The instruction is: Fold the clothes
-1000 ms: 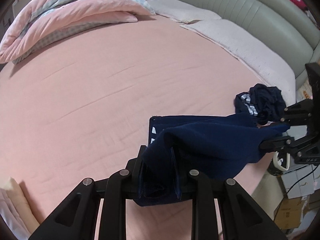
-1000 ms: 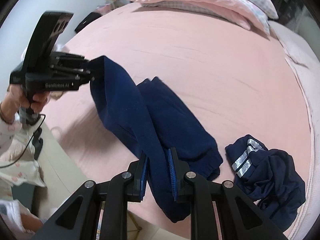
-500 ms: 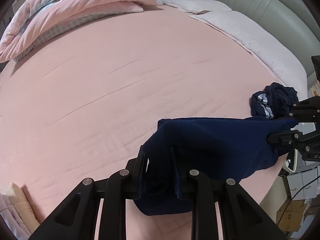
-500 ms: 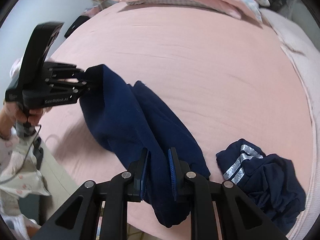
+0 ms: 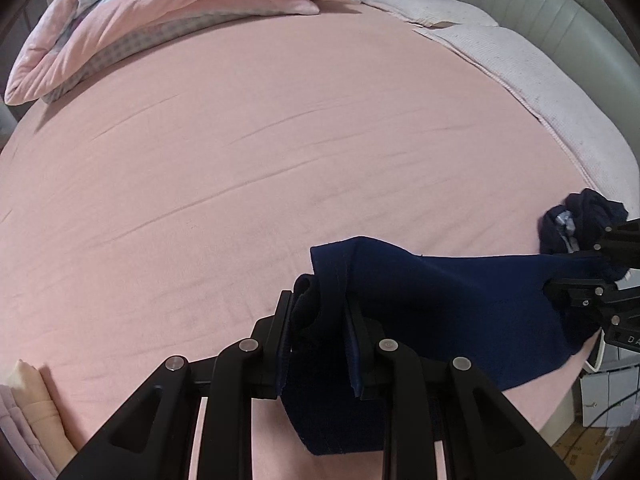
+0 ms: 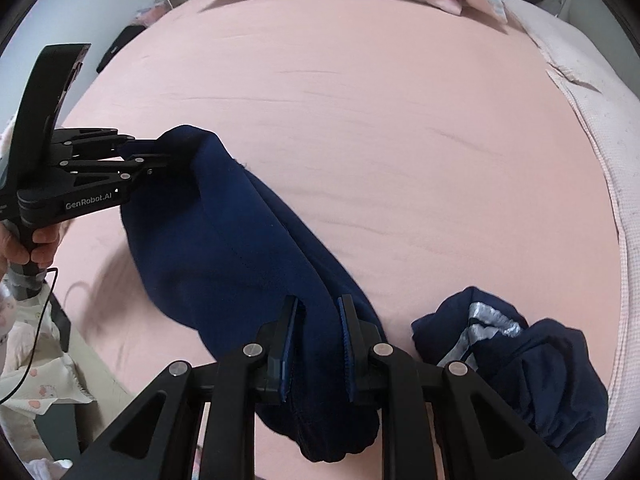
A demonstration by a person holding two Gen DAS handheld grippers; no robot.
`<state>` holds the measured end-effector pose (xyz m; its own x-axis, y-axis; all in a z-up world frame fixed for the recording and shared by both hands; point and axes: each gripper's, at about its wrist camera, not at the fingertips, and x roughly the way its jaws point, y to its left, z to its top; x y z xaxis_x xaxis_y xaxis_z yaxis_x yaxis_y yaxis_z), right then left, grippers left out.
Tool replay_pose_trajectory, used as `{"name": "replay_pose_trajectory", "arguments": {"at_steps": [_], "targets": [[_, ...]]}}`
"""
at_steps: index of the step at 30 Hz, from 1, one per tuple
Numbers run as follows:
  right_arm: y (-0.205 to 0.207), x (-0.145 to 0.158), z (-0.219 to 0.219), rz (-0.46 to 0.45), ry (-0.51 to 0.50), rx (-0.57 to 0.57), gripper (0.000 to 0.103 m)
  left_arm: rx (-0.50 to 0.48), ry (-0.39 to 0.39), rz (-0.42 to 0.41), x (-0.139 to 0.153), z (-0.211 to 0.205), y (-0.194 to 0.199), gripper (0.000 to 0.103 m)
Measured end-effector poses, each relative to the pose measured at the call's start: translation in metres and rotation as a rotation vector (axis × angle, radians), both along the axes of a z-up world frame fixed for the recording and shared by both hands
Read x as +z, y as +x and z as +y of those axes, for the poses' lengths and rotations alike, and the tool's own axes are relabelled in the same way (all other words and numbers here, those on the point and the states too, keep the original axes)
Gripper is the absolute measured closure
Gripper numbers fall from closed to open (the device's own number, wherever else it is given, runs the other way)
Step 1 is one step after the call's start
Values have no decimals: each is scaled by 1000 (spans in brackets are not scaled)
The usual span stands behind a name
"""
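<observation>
A pair of navy blue trousers (image 5: 448, 292) hangs stretched between my two grippers, just above the pink bed sheet (image 5: 240, 168). My left gripper (image 5: 318, 312) is shut on one end of the trousers; it also shows in the right wrist view (image 6: 160, 156). My right gripper (image 6: 318, 320) is shut on the other end of the trousers (image 6: 248, 240); it also shows at the right edge of the left wrist view (image 5: 576, 276). The cloth sags in folds between them, doubled over.
A second navy garment with silver stripes (image 6: 516, 352) lies crumpled near the bed's edge, also in the left wrist view (image 5: 576, 220). A pink quilt (image 5: 152, 12) is piled at the far side. Pale pillows (image 5: 520, 52) lie along a grey headboard (image 5: 560, 4).
Both grippers have carried the trousers forward over the bed and lower. The lower layer that lay flat on the sheet is now gathered under the held fold.
</observation>
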<state>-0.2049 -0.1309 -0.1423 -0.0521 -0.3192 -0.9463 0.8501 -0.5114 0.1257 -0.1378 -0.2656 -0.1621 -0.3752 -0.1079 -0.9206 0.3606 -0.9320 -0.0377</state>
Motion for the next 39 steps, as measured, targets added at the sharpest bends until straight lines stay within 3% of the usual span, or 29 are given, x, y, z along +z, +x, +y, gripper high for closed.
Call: {"name": "replay_pose_trajectory", "arguments": {"at_steps": [5, 13, 17, 21, 22, 31, 39], "targets": [[-13, -10, -3, -12, 28, -47, 79, 41, 52, 21, 2, -6, 5, 82], [-13, -12, -3, 11, 39, -36, 78, 120, 62, 31, 23, -19, 19, 81], [-14, -13, -2, 22, 48, -32, 77, 152, 86, 87, 38, -19, 41, 79], [-13, -15, -2, 35, 56, -28, 75, 162, 63, 142, 51, -5, 64, 49], [-14, -15, -1, 33, 55, -31, 75, 161, 61, 156, 53, 0, 67, 48], [-23, -17, 3, 13, 60, -42, 71, 172, 109, 169, 48, 11, 102, 47], [-39, -27, 10, -53, 67, -99, 66, 239, 247, 175, 23, 10, 108, 47]]}}
